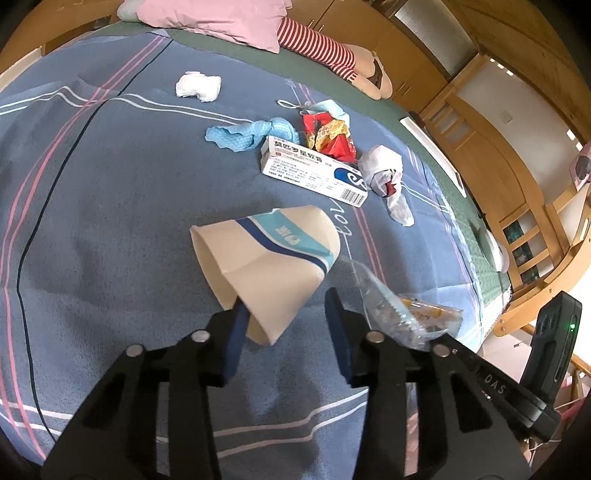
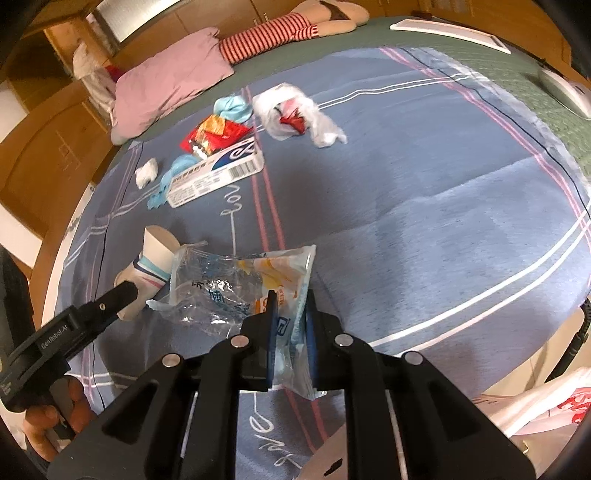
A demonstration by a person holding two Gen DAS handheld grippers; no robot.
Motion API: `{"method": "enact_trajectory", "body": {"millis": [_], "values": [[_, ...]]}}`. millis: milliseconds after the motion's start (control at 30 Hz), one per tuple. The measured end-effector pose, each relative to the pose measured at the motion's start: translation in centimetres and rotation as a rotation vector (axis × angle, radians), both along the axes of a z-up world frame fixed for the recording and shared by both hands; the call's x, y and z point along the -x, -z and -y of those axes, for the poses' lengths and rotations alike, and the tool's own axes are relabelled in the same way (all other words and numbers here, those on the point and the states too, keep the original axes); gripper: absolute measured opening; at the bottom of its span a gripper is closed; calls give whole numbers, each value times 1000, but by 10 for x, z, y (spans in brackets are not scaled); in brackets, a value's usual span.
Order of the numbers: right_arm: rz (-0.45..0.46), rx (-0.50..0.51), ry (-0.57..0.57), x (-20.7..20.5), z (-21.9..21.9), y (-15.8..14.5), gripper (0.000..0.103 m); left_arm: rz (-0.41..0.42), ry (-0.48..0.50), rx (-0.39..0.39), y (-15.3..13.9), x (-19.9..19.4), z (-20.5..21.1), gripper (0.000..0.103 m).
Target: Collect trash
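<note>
A crushed paper cup (image 1: 266, 266) with a blue band lies on the blue bedspread (image 1: 110, 221). My left gripper (image 1: 286, 306) is open around the cup's bottom end, its fingers either side, the left one touching it. The cup also shows in the right wrist view (image 2: 155, 258). My right gripper (image 2: 291, 306) is shut on a clear plastic wrapper (image 2: 236, 284) with yellow print, held just above the bed beside the cup. The wrapper shows at the right of the left wrist view (image 1: 402, 314).
Farther up the bed lie a white medicine box (image 1: 314, 170), a red snack wrapper (image 1: 328, 136), a blue cloth (image 1: 247, 133), a white tissue (image 1: 197, 86) and a white plastic bag (image 1: 384, 173). A pink pillow (image 2: 166, 85) and a striped doll (image 2: 280, 33) lie at the head. A white bag (image 2: 546, 410) sits at the bedside.
</note>
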State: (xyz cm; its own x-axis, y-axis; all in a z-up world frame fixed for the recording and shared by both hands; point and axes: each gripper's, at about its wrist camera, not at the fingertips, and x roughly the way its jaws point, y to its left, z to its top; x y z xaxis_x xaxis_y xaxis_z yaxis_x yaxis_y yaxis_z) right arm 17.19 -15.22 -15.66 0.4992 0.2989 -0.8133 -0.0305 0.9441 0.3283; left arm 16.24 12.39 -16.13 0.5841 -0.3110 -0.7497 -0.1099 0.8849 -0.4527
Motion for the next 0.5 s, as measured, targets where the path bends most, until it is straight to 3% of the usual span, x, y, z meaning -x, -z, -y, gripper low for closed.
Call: {"method": "enact_trajectory", "body": {"millis": [100, 333, 433, 500], "values": [[4, -5, 19, 0, 5, -1, 15, 0, -14, 2, 0, 0, -3, 32], [3, -15, 46, 0, 14, -1, 15, -2, -49, 27, 1, 1, -11, 32], [-5, -18, 46, 0, 14, 0, 15, 1, -41, 37, 0, 1, -10, 55], [-9, -20, 43, 1, 14, 2, 15, 12, -40, 44, -2, 1, -10, 59]]}}
